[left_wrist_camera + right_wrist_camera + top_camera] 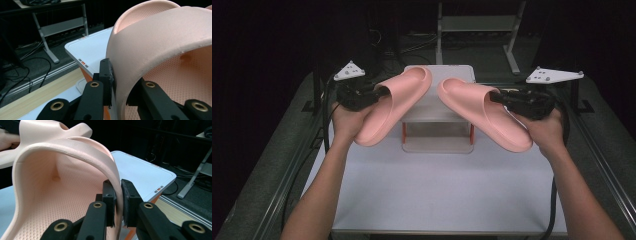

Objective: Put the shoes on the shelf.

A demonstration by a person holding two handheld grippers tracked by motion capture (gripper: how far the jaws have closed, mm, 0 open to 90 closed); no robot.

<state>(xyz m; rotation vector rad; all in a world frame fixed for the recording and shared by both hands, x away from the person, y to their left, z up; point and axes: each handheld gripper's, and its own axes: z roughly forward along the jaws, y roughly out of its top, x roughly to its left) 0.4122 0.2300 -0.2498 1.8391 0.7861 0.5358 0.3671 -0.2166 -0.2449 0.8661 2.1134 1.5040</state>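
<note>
L gripper (379, 91) clamps left slipper (393, 105), R gripper (497, 96) clamps right slipper (484, 112) — toes converge forward.

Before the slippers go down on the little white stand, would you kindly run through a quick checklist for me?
1. Left gripper clamps the left slipper strap: ok.
2. Right gripper clamps the right slipper strap: ok.
3. Both slippers held off the table: ok.
4. Slippers apart from each other: ok.
5. Stand top free of other things: ok where visible; partly hidden by slippers.
6. Grip firm enough: cannot tell.
</note>
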